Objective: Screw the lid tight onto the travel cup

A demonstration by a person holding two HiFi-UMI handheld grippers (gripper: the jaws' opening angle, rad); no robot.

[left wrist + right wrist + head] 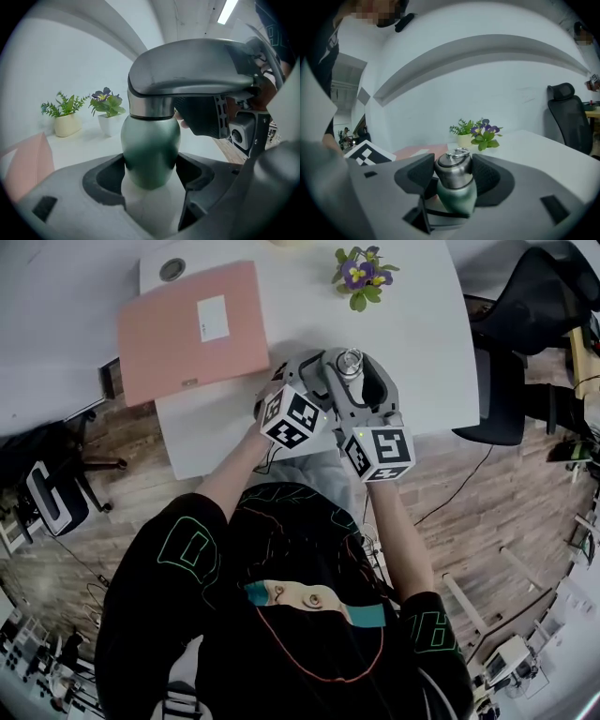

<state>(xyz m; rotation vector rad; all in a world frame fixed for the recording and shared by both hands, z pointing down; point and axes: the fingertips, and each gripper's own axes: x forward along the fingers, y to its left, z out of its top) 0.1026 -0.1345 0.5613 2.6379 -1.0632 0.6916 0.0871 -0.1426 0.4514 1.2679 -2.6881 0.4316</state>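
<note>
**Bracing the cup body while the lid is gripped for turning**

The left gripper (150, 172) clamps the green body of the travel cup (150, 140). Its fingers (108, 180) press on both flanks of the rounded lower part, which looks meant to stop the cup spinning. The right gripper (453, 179) comes in from the opposite side and higher up. Its fingers (488, 180) are clenched on the steel lid (452, 166), whose small wire ring sticks up above them. With one grip low and one high, the two sets of fingers do not collide, and the upper hand is free to twist. The lid sits on the neck with no gap that I can see, so I judge the tightening is under way, not just starting.

The cup is held upright between both pairs of fingers, over the near edge of the white surface (412, 362). Whether its base rests there I cannot tell.

Beyond the fingers stand a pot of purple flowers (361, 273) and a second green plant in a pale pot (65, 119), both well apart from the cup. A pink folder (192, 329) lies off to the left of the left fingers. A black office chair (511, 343) stands past the right fingers, off the surface. Nothing crowds the twist; only the grippers' own bodies are close to each other.
</note>
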